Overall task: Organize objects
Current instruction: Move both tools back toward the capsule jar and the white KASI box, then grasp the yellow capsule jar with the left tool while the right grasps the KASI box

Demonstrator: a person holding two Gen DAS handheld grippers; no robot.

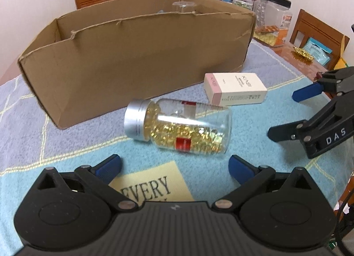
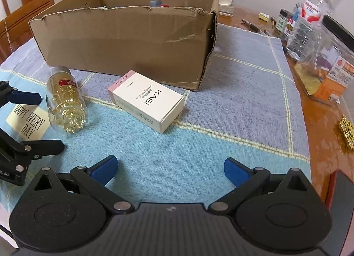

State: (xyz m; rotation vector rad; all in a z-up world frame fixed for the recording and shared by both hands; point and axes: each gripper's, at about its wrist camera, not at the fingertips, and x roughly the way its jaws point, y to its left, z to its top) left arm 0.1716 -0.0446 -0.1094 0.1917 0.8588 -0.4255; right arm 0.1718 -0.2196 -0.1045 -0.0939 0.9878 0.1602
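Left wrist view: my left gripper gaped empty, nearest the jar.
Jar: lay just ahead, axis crosswise, near the box.
Right gripper: spread, empty.

We see a glossy brown wooden table spread with a blue and lilac woven mat crossed by pale lines. On the mat rest an open brown cardboard box at the far side, a clear capsule-filled bottle with a silver cap lying on its side nearer us, and a white and pink carton just right of the bottle. Past the mat's right edge, on bare wood, stand a clear plastic water bottle and a clear black-lidded jar.
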